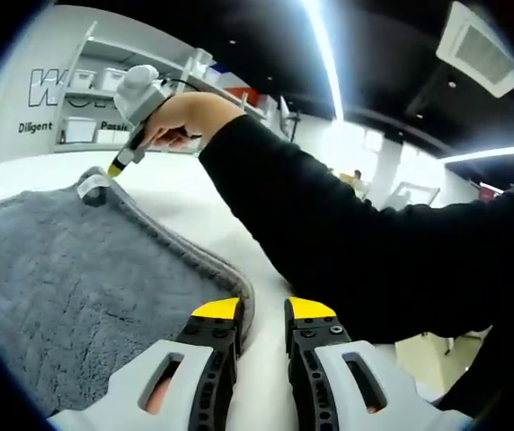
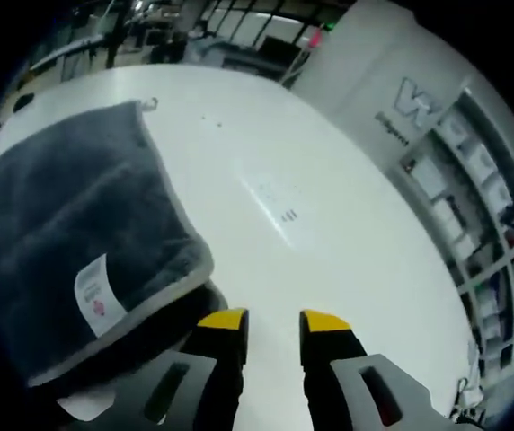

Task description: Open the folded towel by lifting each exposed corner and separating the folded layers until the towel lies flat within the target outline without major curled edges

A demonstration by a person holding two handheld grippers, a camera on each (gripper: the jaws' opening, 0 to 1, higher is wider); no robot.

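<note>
Left gripper view: the left gripper [image 1: 263,310] hovers with jaws slightly spread at the grey towel's [image 1: 68,278] near edge on the white table [image 1: 181,193]. Far off, the right gripper [image 1: 116,168], in a black-sleeved hand [image 1: 190,117], hangs above the towel's label [image 1: 93,184] corner, jaws parted and empty.

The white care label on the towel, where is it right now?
In the right gripper view the care label lies on the grey towel near its pale-trimmed corner, just left of the right gripper. In the left gripper view it sits at the towel's far corner.
</note>
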